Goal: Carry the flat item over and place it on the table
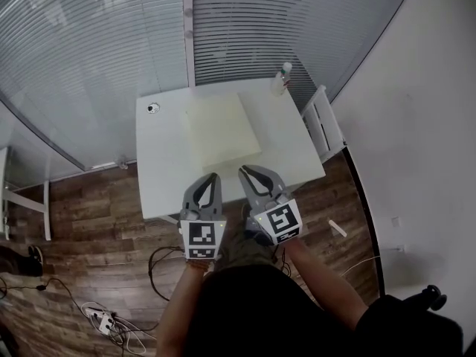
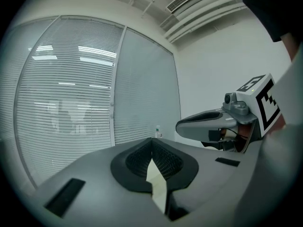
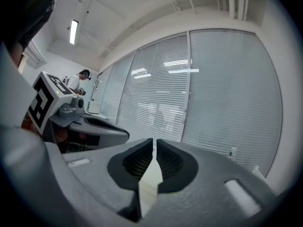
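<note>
A pale cream flat sheet (image 1: 222, 131) lies flat on the white table (image 1: 290, 151), near its middle. My left gripper (image 1: 213, 176) and right gripper (image 1: 245, 170) hover side by side over the table's near edge, just short of the sheet. Both are shut with nothing between the jaws. In the left gripper view the jaws (image 2: 152, 141) meet at their tips, and a sliver of pale surface shows below them. In the right gripper view the jaws (image 3: 154, 142) stand almost touching. Each gripper view shows the other gripper beside it.
A small bottle (image 1: 281, 76) stands at the table's far right corner, and a small round object (image 1: 153, 108) lies at the far left. A white rack (image 1: 324, 121) stands right of the table. Blinds cover the glass wall behind. Cables (image 1: 104, 320) lie on the wooden floor.
</note>
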`<state>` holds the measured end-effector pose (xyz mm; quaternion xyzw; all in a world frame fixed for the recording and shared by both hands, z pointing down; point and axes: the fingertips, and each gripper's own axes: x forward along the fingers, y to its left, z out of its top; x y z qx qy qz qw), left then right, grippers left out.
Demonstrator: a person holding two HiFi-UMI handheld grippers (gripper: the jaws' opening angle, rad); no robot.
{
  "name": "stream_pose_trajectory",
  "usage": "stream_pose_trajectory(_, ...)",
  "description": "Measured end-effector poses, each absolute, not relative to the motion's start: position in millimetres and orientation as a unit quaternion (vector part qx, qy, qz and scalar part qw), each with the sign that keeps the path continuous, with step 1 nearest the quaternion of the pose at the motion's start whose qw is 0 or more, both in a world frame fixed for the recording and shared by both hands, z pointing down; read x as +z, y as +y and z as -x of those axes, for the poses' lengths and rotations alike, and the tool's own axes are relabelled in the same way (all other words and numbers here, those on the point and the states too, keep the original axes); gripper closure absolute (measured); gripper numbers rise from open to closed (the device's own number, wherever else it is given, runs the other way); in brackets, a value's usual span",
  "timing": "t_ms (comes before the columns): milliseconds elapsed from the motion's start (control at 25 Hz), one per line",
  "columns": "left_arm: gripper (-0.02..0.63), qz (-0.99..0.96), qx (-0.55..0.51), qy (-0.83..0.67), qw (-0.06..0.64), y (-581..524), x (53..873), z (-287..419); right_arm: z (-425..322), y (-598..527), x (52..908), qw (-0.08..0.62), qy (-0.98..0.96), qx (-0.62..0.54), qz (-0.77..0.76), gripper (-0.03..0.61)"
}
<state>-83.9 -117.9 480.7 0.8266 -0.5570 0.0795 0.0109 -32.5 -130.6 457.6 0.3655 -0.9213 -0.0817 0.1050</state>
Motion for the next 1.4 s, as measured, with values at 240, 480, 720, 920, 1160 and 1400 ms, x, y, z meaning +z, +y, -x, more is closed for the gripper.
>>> stream_pose_trajectory(240, 0.614, -0.827, 0.081, -0.557, 0.010, -116, 482, 85, 33, -133, 462, 0.111, -0.921, -0.081, -0.364, 0.580)
stream_pose_trajectory(480, 0.614, -0.829, 0.078, -0.553, 0.014, -115, 483, 87, 38, -133, 462, 0.105, -0.923, -0.079, -0.361, 0.580)
stream_pose_trajectory(720, 0.614, -0.825, 0.076, -0.560, 0.017, -115, 483, 90, 39, -132, 465, 0.117, -0.922, -0.082, -0.360, 0.580)
stream_pose_trajectory(920, 0.614, -0.828, 0.077, -0.556, 0.020, -115, 485, 89, 38, -132, 467, 0.116, -0.923, -0.075, -0.358, 0.581)
stream_pose_trajectory(1160, 0.614, -0.829, 0.078, -0.553, 0.026, -116, 489, 88, 39, -134, 471, 0.120, -0.924, -0.068, -0.358, 0.581)
stream_pose_trajectory(1400, 0.614, -0.834, 0.081, -0.545, 0.034, -119, 493, 88, 41, -136, 475, 0.131, -0.922, -0.069, -0.357, 0.581)
